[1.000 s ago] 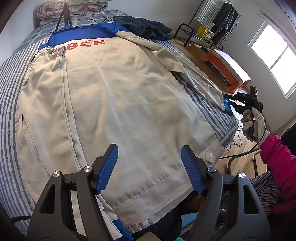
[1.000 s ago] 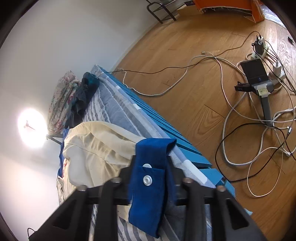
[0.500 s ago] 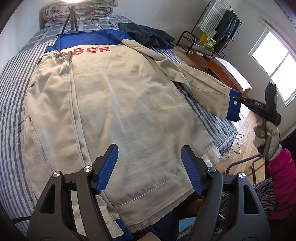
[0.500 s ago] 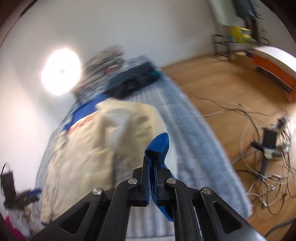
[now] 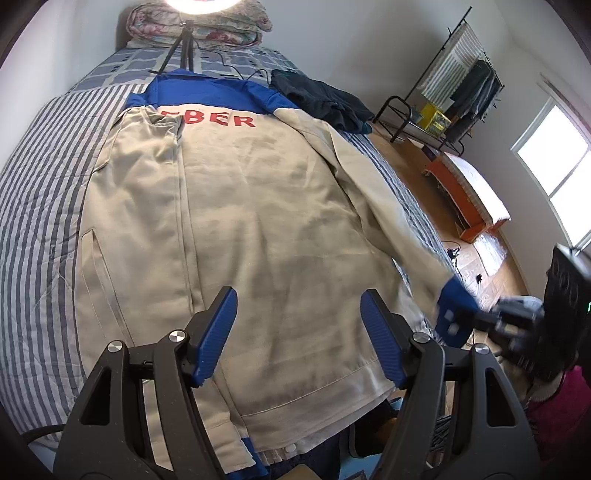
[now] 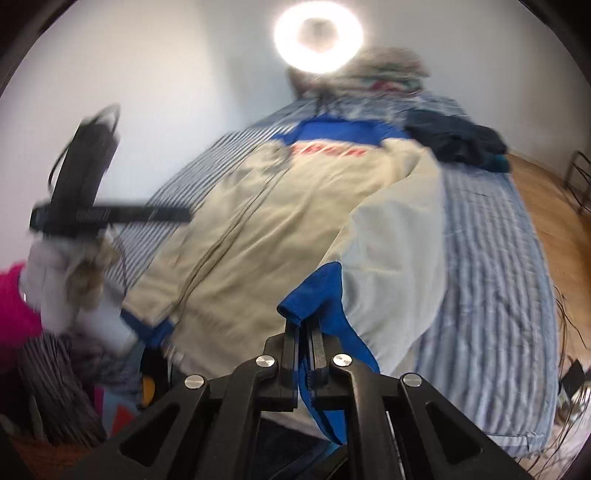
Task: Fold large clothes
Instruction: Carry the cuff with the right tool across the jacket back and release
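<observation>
A large beige jacket (image 5: 266, 221) with a blue yoke and red letters lies back-up on a striped bed (image 5: 33, 206); it also shows in the right wrist view (image 6: 280, 221). My left gripper (image 5: 299, 332) is open and empty above the jacket's hem. My right gripper (image 6: 304, 332) is shut on the sleeve's blue cuff (image 6: 325, 295) and holds it lifted near the jacket's lower right side. In the left wrist view the cuff (image 5: 454, 314) and the right gripper (image 5: 480, 317) are at the right edge, blurred.
A dark garment (image 5: 325, 99) lies at the bed's far right. A tripod with a ring light (image 5: 184, 44) and folded quilts (image 5: 199, 22) stand at the head. Cables (image 6: 569, 332) lie on the wood floor right of the bed. A clothes rack (image 5: 461, 74) stands by the wall.
My right gripper has carried the blue cuff from beyond the bed's right edge inward and toward the jacket's hem. The sleeve now lies along the jacket's right side. The left gripper stays open.
</observation>
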{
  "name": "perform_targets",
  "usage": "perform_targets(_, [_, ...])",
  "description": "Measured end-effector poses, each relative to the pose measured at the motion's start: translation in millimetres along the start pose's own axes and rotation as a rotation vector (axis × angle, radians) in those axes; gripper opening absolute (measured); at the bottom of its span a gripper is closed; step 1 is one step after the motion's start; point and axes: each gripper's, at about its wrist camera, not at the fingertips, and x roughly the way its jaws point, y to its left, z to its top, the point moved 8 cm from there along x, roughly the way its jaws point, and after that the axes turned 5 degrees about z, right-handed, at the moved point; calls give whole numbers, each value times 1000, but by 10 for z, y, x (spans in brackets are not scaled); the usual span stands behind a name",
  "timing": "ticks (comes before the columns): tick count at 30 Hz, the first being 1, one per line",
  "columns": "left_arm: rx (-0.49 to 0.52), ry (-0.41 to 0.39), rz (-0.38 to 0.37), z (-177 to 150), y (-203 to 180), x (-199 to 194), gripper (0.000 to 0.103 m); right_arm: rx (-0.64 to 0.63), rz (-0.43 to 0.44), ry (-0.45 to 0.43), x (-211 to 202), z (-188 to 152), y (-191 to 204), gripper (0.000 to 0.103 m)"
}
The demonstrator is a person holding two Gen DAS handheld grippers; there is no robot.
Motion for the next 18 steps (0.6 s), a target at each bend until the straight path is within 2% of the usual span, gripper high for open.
perform_targets(4, [-42,22,0,-14,48,57,66,-97,46,122,364,-311,318,1])
perform_targets(8, [-56,48,-9,-65,28,185,64,-99,74,198,570,-583,352,1])
perform_targets(15, [-117,140,-50,-316,11,558,61,-70,138,193,537,-706,392,2])
perform_targets(18, [-102,169,-73,-420,-71,634,61,-29,206,183,478,-690,397,12])
